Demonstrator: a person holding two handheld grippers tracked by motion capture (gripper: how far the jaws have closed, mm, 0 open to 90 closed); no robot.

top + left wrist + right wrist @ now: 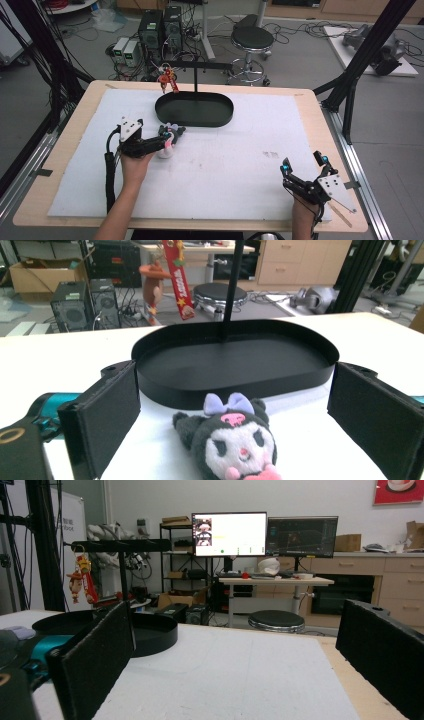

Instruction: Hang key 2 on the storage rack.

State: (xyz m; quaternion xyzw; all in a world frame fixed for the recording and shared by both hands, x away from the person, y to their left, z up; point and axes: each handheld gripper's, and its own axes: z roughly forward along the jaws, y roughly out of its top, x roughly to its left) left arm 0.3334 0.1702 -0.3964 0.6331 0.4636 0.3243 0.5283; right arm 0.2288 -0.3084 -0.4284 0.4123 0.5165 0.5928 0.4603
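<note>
Plush toy [235, 442] sits just before the black tray [235, 357], left gripper [235, 415] wide around it; I'd close centered on the head.

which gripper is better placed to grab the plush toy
Left. The left gripper is open with the plush lying between its jaws; the right gripper is open far across the table.

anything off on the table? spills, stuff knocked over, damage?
Nothing spilled or broken. The small black-and-white plush toy with a purple bow lies on the white mat just outside the black oval tray, between the open left gripper's jaws. A red charm hangs from the stand's bar. The right gripper is open, holding nothing.
</note>
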